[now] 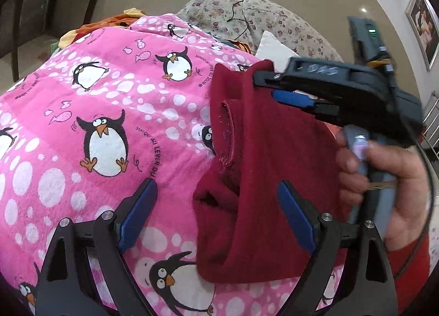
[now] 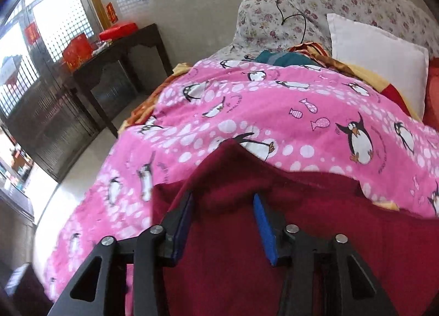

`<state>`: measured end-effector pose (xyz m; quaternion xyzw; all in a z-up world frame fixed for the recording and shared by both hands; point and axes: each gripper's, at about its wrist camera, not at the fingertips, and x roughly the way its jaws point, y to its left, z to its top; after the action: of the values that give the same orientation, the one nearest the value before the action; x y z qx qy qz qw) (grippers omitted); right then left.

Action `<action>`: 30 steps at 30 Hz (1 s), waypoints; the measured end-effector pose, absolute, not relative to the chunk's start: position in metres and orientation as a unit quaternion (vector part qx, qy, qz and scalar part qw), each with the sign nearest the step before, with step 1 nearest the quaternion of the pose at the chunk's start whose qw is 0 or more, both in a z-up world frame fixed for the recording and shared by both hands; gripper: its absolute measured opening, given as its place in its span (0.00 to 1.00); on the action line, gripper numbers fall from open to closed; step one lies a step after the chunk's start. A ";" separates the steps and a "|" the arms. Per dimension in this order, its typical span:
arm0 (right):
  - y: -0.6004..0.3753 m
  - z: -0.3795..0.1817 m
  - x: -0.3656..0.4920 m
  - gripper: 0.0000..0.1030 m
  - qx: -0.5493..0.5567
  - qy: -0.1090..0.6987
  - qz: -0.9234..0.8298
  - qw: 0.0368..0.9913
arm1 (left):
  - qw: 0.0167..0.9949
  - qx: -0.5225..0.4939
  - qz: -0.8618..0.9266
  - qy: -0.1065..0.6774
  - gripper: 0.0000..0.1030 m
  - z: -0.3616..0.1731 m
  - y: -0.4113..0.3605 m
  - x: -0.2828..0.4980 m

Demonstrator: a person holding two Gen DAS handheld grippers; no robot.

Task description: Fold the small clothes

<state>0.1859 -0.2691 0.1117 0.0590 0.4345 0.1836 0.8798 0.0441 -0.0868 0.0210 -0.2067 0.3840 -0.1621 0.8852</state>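
- One small dark-red fleece garment [image 1: 274,179] lying crumpled on pink penguin-print blanket [image 1: 96,102], top corner lifted
- Left gripper [image 1: 216,206] spread wide, blue pads either side of the garment's lower folds, gripping nothing
- Right gripper [image 1: 267,87] reaching in from the right, held in a bare hand [image 1: 395,184], pinching the garment's raised corner
- Floral cushions [image 2: 315,6] and white pillow [image 2: 378,53] beyond the blanket
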 end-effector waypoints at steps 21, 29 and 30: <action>-0.245 0.123 0.158 0.17 -0.024 0.418 0.216 0.882 | 0.893 -0.184 -0.179 0.369 0.94 0.024 -0.096 0.030; -0.305 0.168 0.119 0.14 0.068 0.363 0.251 0.895 | 0.852 -0.181 -0.282 0.402 0.54 0.029 -0.134 0.018; -0.315 0.175 0.114 0.14 0.073 0.354 0.250 0.898 | 0.846 -0.170 -0.300 0.407 0.44 0.034 -0.148 0.012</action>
<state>0.1136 -0.3148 0.1749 0.0732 0.3542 0.2503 0.8981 0.0123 -0.1477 0.0338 -0.1700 0.4074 -0.2997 0.8457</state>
